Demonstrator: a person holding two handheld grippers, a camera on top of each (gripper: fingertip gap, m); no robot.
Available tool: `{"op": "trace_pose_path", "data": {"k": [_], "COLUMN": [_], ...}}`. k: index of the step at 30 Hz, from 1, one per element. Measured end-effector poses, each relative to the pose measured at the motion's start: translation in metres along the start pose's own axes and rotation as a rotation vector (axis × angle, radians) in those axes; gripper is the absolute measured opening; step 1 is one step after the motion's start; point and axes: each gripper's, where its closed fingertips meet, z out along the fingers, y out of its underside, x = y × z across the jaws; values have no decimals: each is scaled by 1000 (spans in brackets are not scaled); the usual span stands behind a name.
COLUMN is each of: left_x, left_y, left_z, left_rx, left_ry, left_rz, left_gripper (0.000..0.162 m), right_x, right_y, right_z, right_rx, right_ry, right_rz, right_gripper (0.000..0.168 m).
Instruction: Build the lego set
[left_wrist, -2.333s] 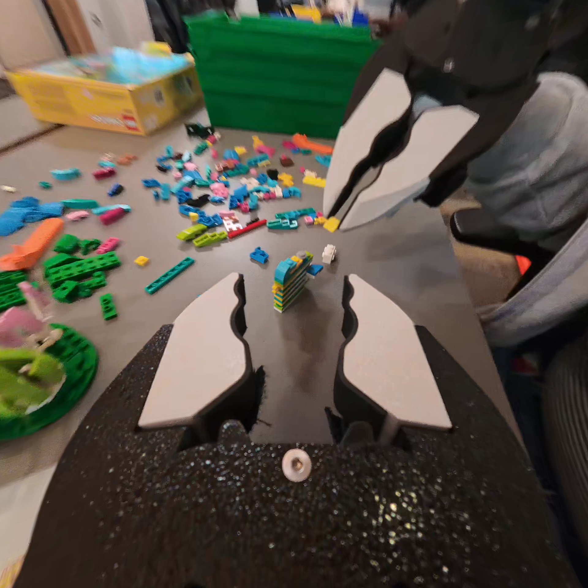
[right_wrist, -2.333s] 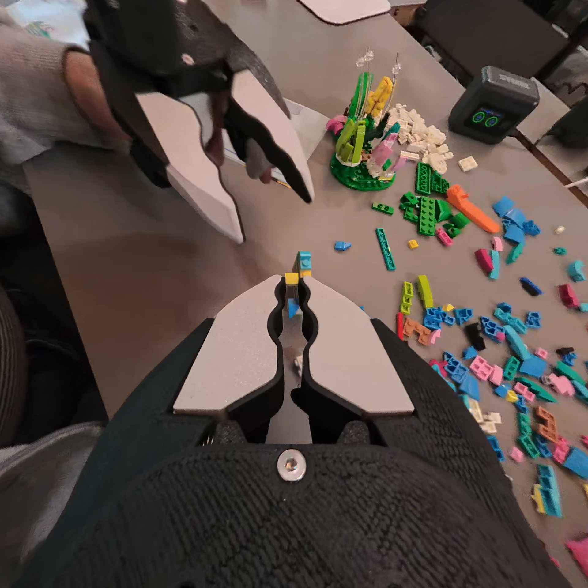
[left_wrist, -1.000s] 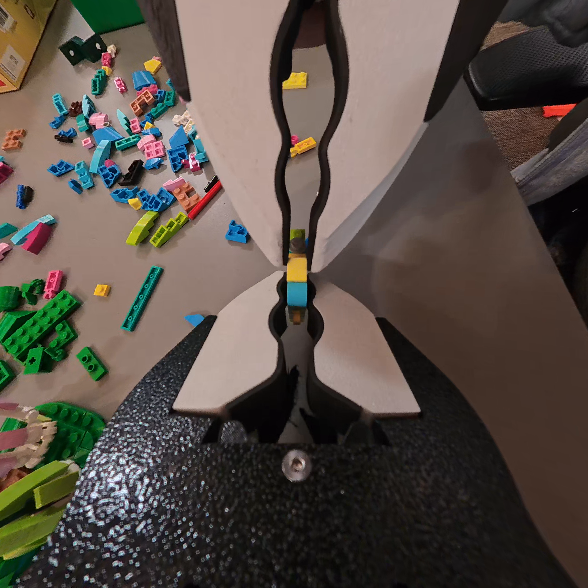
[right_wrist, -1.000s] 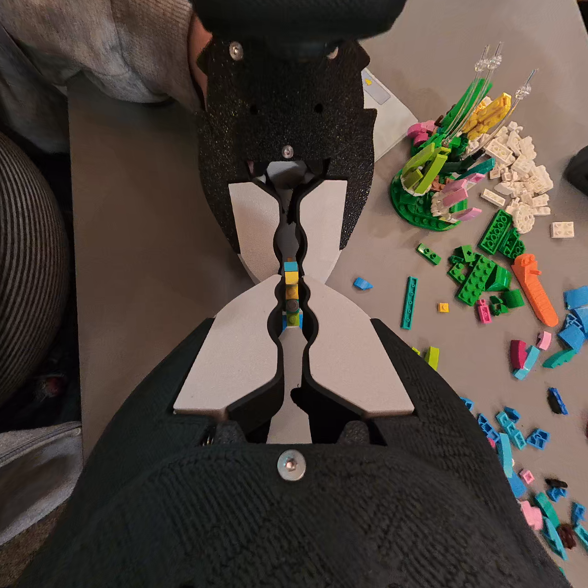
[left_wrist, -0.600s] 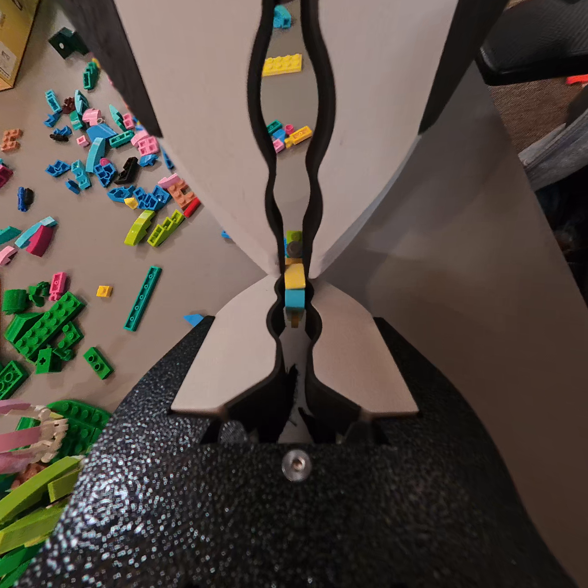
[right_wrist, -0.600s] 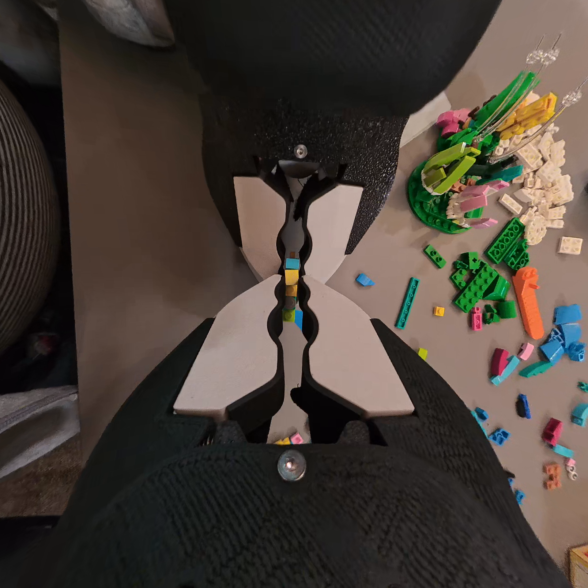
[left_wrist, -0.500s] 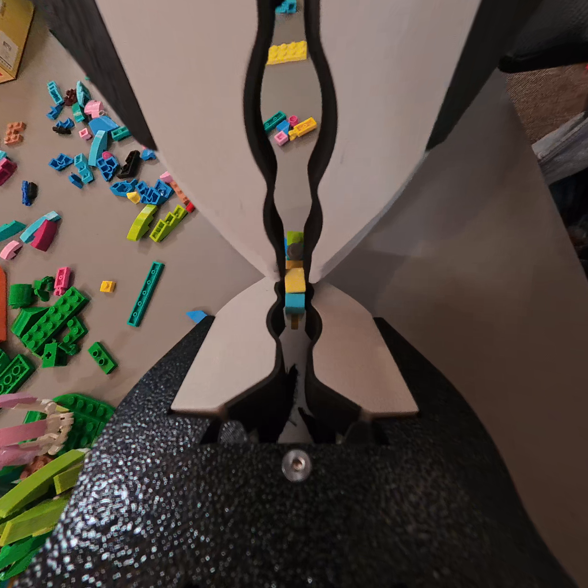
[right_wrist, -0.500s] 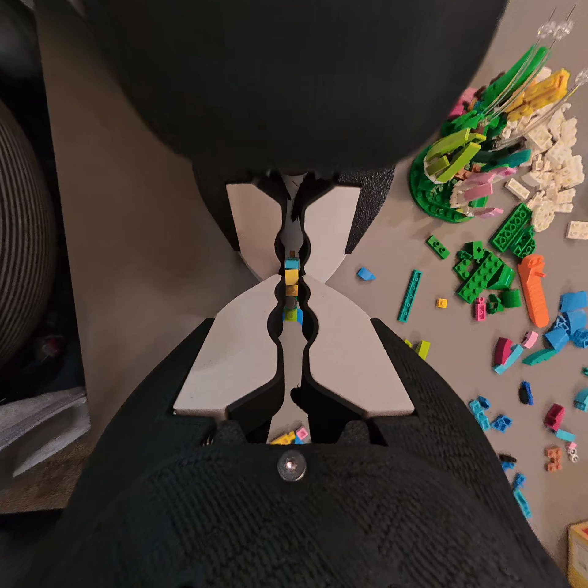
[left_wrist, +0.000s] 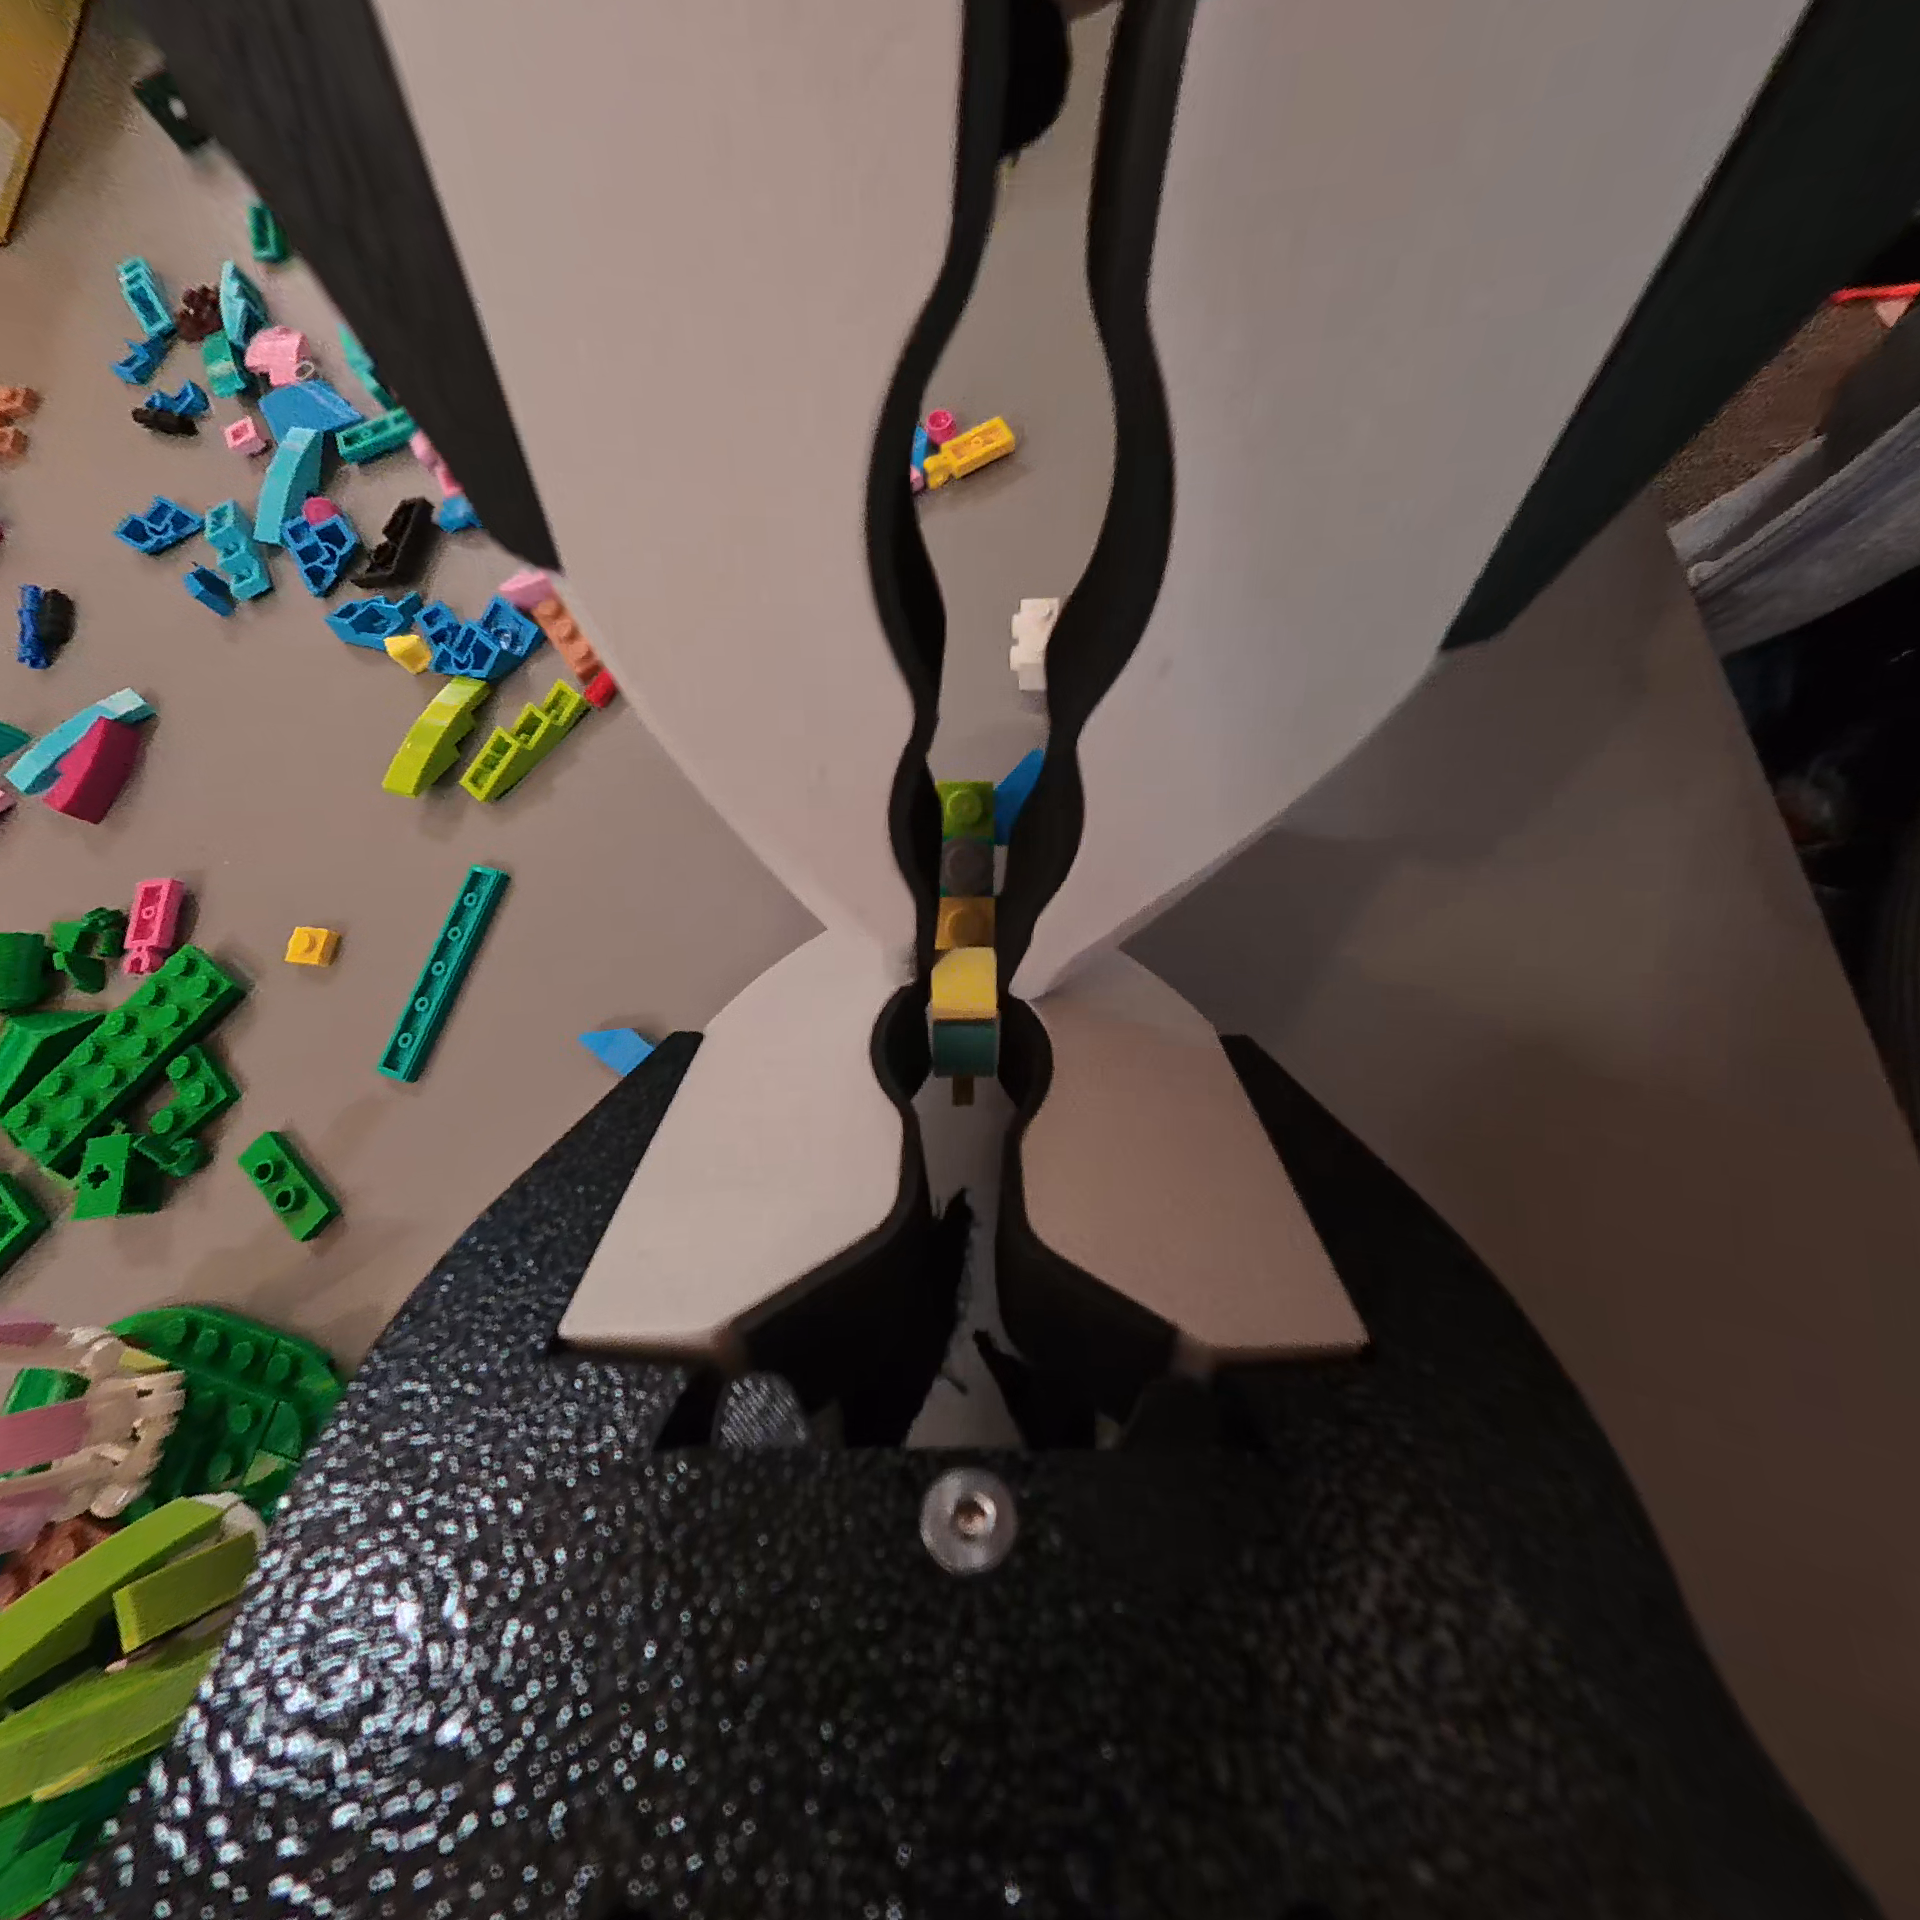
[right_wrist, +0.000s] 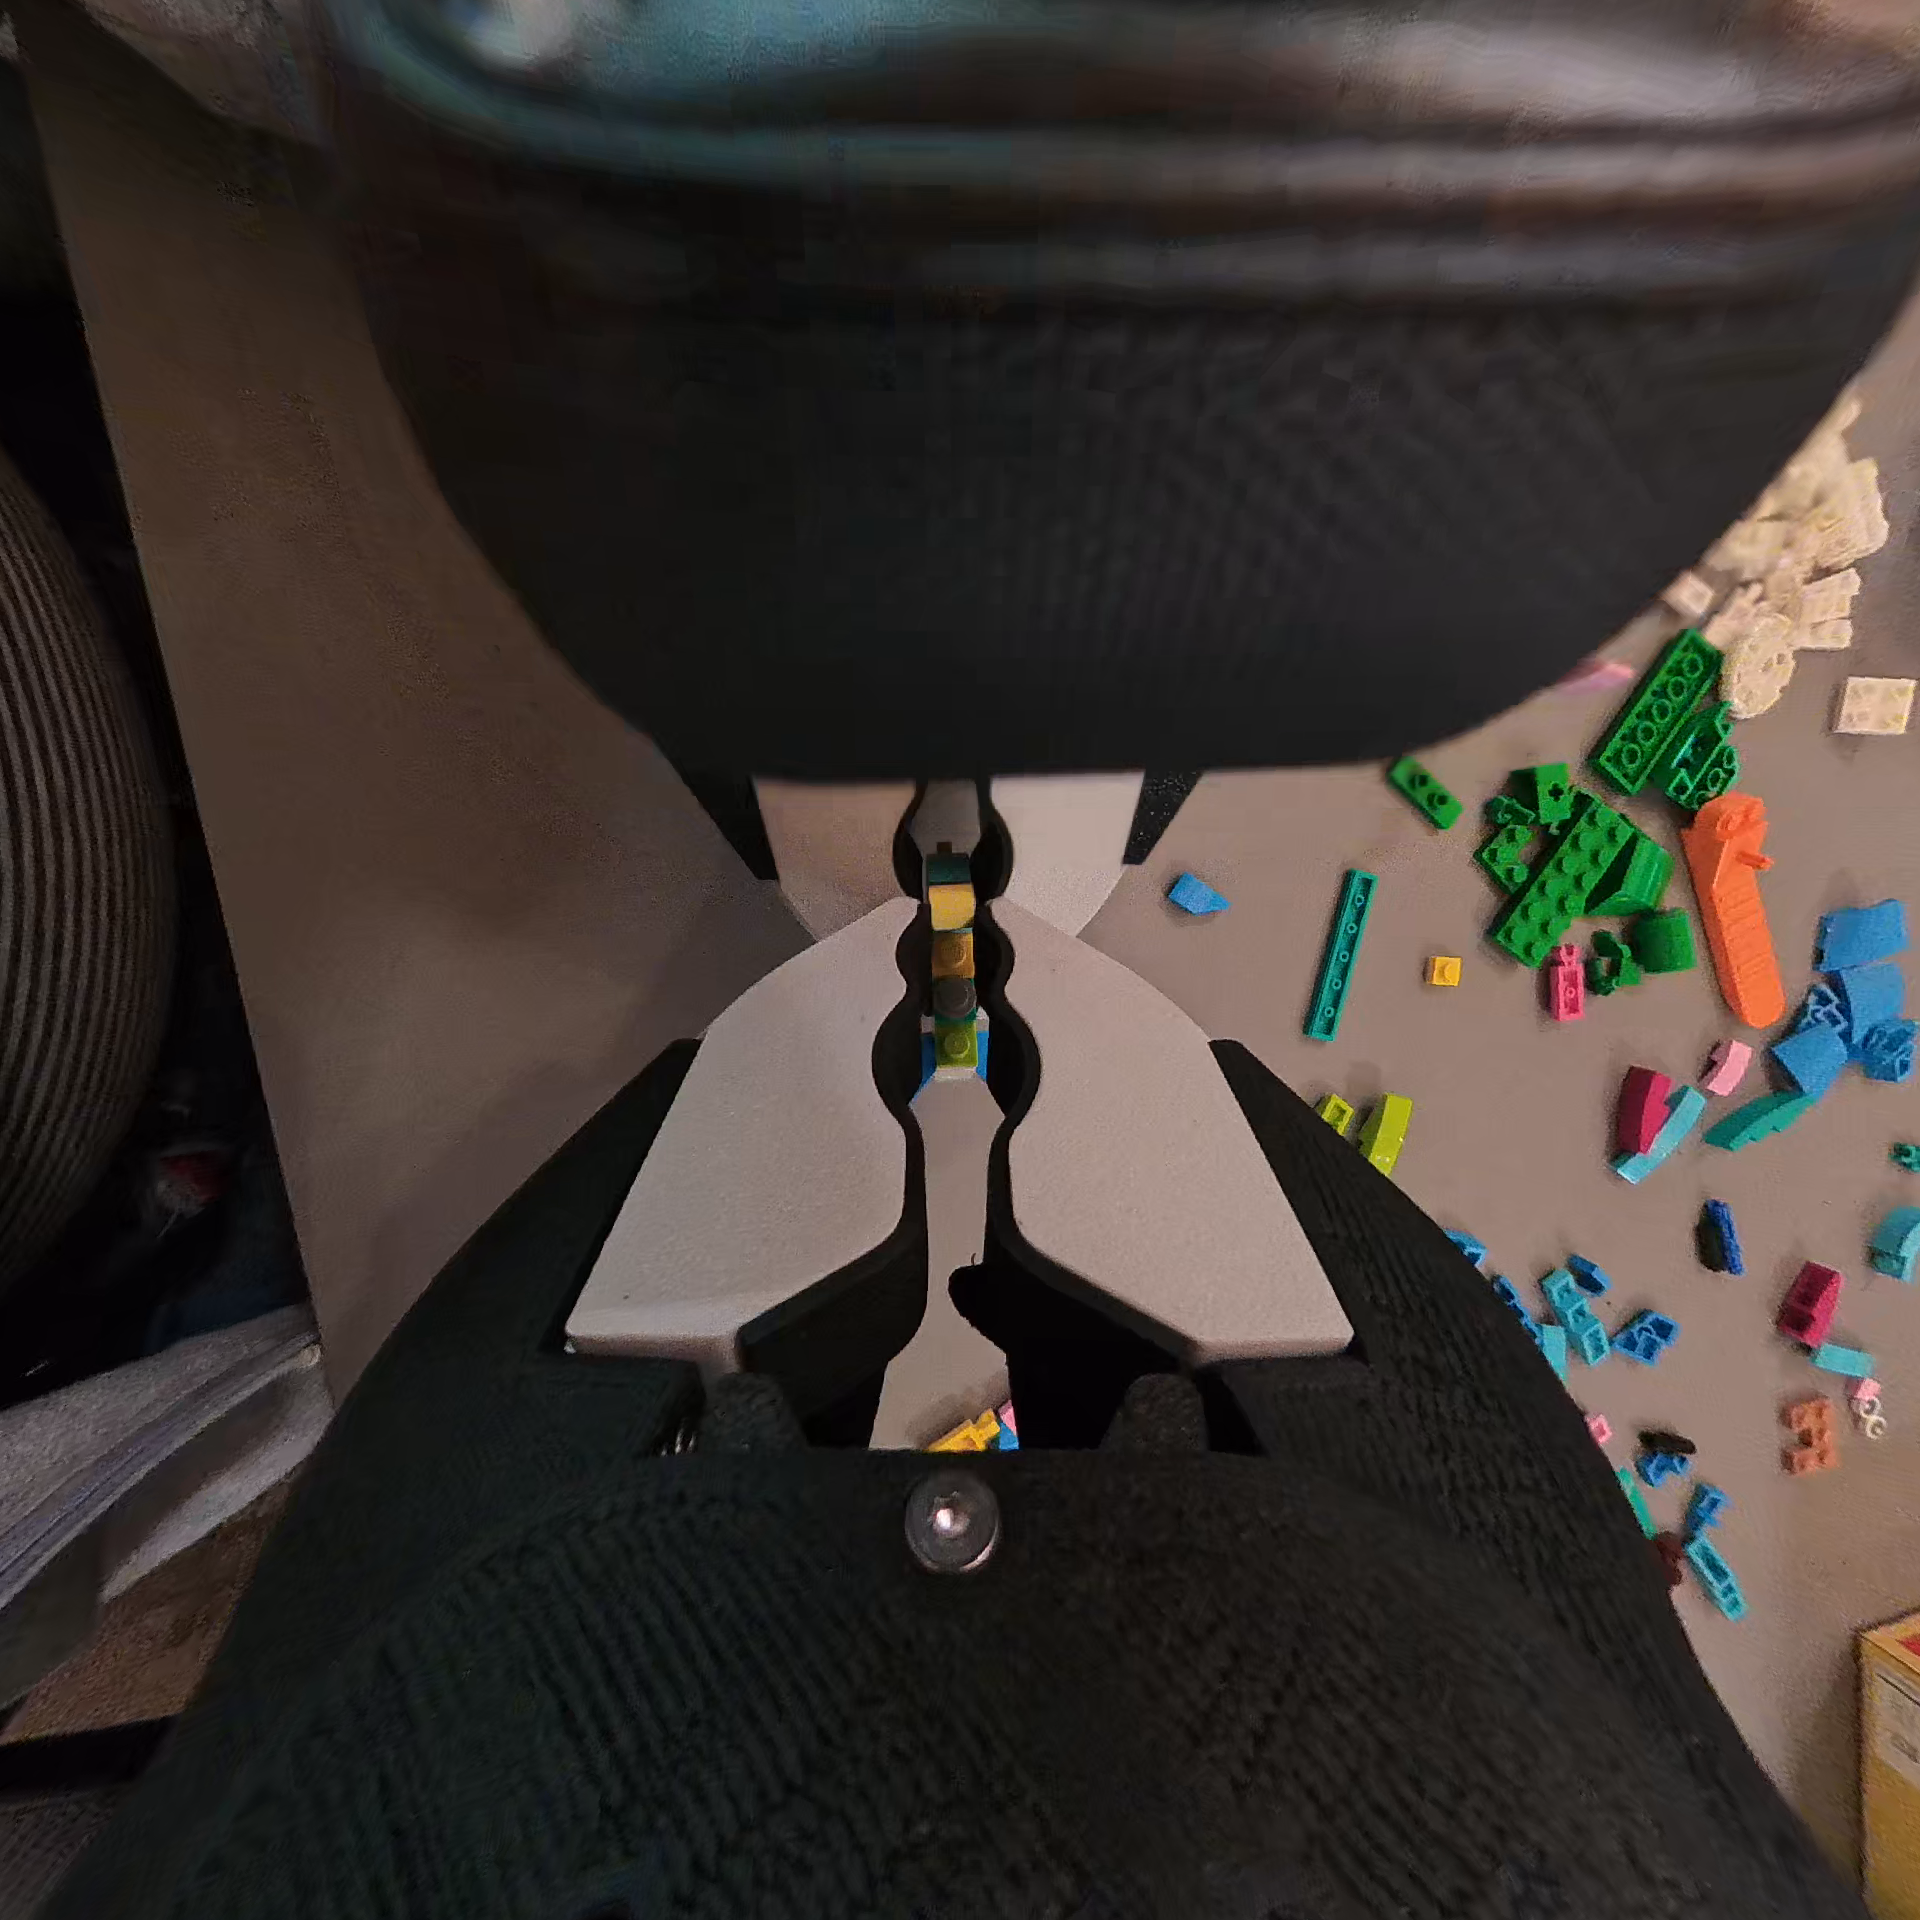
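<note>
1. right now the two grippers meet nose to nose above the grey table (left_wrist: 1558, 1299), both clamped on one small brick stack (left_wrist: 966, 925)
2. the left gripper (left_wrist: 964, 1023) pinches the teal and yellow end of it
3. the right gripper (right_wrist: 953, 935) squeezes the yellow, grey and lime end, jaws nearly closed around it
4. the stack hangs between them, off the table
5. loose bricks (left_wrist: 312, 582) lie scattered to the left in the left wrist view, with a green round base (left_wrist: 234, 1382) nearer
</note>
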Motion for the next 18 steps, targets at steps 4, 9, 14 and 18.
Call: {"op": "trace_pose_path", "data": {"k": [4, 9, 14, 18], "left_x": [3, 2, -1, -3], "left_y": [2, 7, 10, 14], "left_z": [-1, -1, -5, -5], "left_rx": [-3, -19, -7, -2], "left_ry": [28, 32, 38, 40], "left_rz": [-13, -23, -41, -56], "left_gripper": [8, 9, 8, 8], "right_x": [-2, -1, 3, 3], "right_y": [0, 5, 11, 18], "right_z": [0, 1, -1, 3], "right_rx": [15, -3, -5, -14], "right_ry": [-16, -10, -1, -6], "right_rz": [11, -5, 18, 32], "right_gripper": [6, 6, 6, 6]}}
